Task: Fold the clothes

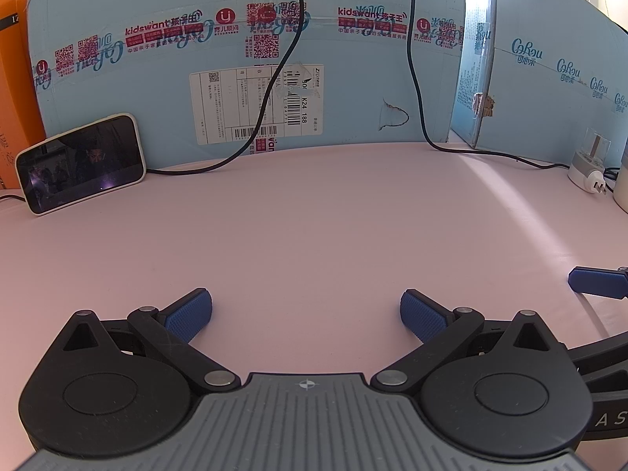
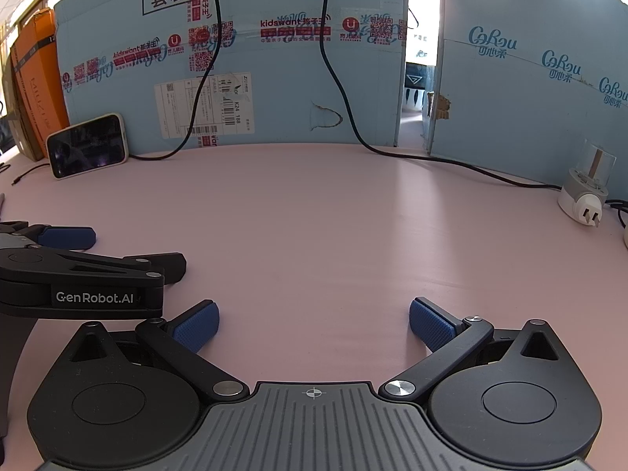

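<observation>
No clothing shows in either view. My left gripper [image 1: 306,314] is open and empty, its blue-padded fingers spread wide just above the pink table [image 1: 314,216]. My right gripper [image 2: 314,324] is also open and empty above the same table [image 2: 333,216]. The two grippers sit side by side: the left gripper's black body [image 2: 90,278] shows at the left edge of the right wrist view, and a blue fingertip of the right gripper [image 1: 596,280] shows at the right edge of the left wrist view.
A blue cardboard box wall [image 1: 274,59] closes the back of the table. A phone [image 1: 82,163] leans against it at the left. Two black cables [image 1: 416,78] hang down onto the table. A white plug adapter [image 2: 585,200] lies at the right. Orange boxes [image 2: 35,78] stand far left.
</observation>
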Available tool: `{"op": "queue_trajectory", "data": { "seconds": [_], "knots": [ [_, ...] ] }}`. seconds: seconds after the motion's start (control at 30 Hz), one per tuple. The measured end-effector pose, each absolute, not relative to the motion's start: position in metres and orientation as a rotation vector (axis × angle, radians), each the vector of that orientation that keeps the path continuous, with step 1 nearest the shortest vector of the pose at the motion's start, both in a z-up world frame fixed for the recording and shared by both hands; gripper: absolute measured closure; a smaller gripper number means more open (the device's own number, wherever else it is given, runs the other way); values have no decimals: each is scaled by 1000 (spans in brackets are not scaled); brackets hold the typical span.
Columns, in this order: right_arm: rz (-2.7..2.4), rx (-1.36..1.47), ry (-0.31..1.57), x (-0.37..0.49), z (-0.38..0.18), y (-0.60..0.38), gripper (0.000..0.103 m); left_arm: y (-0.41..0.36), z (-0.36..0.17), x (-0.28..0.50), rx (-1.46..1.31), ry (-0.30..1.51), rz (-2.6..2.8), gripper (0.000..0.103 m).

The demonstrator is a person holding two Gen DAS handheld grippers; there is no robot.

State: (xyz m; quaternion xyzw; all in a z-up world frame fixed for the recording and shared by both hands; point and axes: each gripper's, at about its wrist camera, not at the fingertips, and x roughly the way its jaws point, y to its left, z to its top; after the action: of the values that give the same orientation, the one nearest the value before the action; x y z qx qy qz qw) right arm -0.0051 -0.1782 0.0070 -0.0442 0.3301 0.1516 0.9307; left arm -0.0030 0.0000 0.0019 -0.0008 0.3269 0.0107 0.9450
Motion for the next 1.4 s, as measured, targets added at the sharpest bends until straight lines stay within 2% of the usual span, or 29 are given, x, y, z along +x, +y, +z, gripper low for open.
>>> {"op": "queue_trajectory", "data": {
  "seconds": [1.4],
  "knots": [
    [310, -90, 676, -6, 7, -179, 0, 0, 2, -3, -1, 667, 26, 0]
  ]
}}
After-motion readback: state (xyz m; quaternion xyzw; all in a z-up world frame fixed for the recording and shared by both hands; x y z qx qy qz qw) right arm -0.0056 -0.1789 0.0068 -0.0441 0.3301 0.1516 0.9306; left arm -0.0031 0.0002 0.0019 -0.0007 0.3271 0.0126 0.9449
